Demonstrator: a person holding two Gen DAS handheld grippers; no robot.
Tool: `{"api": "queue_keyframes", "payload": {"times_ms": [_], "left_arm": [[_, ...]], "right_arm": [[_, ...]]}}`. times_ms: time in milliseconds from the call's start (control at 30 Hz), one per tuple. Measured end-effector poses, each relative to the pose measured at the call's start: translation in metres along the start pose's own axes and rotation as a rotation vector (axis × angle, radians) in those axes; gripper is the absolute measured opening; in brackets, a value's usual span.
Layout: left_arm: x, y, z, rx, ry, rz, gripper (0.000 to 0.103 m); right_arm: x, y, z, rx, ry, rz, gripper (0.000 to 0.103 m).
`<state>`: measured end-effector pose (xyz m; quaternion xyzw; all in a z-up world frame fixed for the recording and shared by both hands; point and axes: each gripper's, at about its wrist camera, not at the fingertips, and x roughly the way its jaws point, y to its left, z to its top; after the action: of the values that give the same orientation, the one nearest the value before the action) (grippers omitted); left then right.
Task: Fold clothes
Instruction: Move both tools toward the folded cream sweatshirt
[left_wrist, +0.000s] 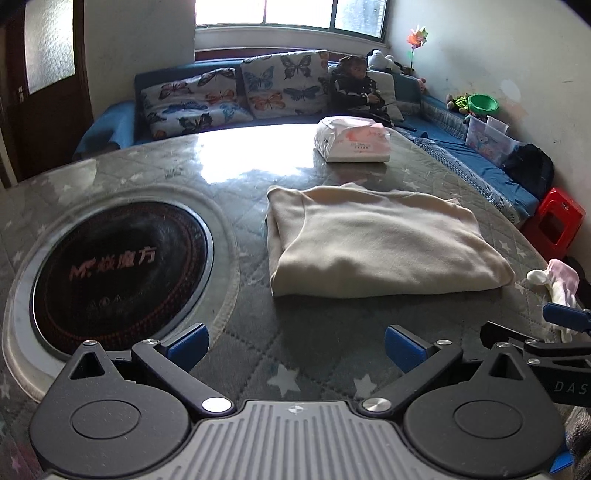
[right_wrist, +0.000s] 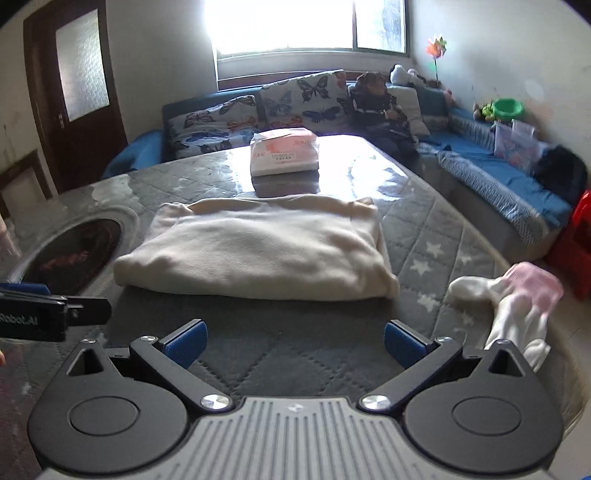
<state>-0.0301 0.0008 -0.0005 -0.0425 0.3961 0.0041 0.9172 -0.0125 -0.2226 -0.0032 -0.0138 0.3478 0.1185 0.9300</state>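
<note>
Cream garment (left_wrist: 376, 240) folded into a thick, roughly rectangular bundle, lying flat near the middle of the quilted grey table (left_wrist: 258, 354). Top layer smooth and soft, fleece-like, with a rounded fold along the near edge and stacked layers showing at the left side in the left wrist view. Small bump of fabric poking up along the far edge. Same bundle (right_wrist: 255, 247) in the right wrist view, rounded at both near corners, far corners a little looser. Left gripper (left_wrist: 295, 343) low over the table's near edge, blue-padded fingers (left_wrist: 188, 345) spread wide, nothing between them, well short of the bundle. Right gripper (right_wrist: 295, 341) likewise over the near edge, fingers (right_wrist: 402, 343) wide apart and empty, bundle just beyond. Each gripper's side visible at the margin of the other's view. Round black hotplate (left_wrist: 118, 273) sunk into the table left of the bundle, with pale lettering. White and pink packet (left_wrist: 352, 138) toward the far edge, behind the bundle, apart from it. Small pink and white cloth (right_wrist: 517, 302) by the right edge, hanging partly off, apart from the bundle. Blue sofa (left_wrist: 476, 158) with butterfly cushions (left_wrist: 236, 92) beyond the table, a seated person (left_wrist: 356, 86) at its corner.
</note>
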Motion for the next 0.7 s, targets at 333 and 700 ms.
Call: {"api": "queue_keyframes", "payload": {"times_ms": [333, 700], "left_arm": [[0.004, -0.009, 0.001, 0.027, 0.009, 0.011, 0.103], [0.016, -0.009, 0.011, 0.036, 0.021, 0.031, 0.103]], "right_arm": [[0.000, -0.002, -0.004, 0.033, 0.019, -0.027, 0.103], [0.020, -0.002, 0.004, 0.017, 0.029, -0.029, 0.103]]}}
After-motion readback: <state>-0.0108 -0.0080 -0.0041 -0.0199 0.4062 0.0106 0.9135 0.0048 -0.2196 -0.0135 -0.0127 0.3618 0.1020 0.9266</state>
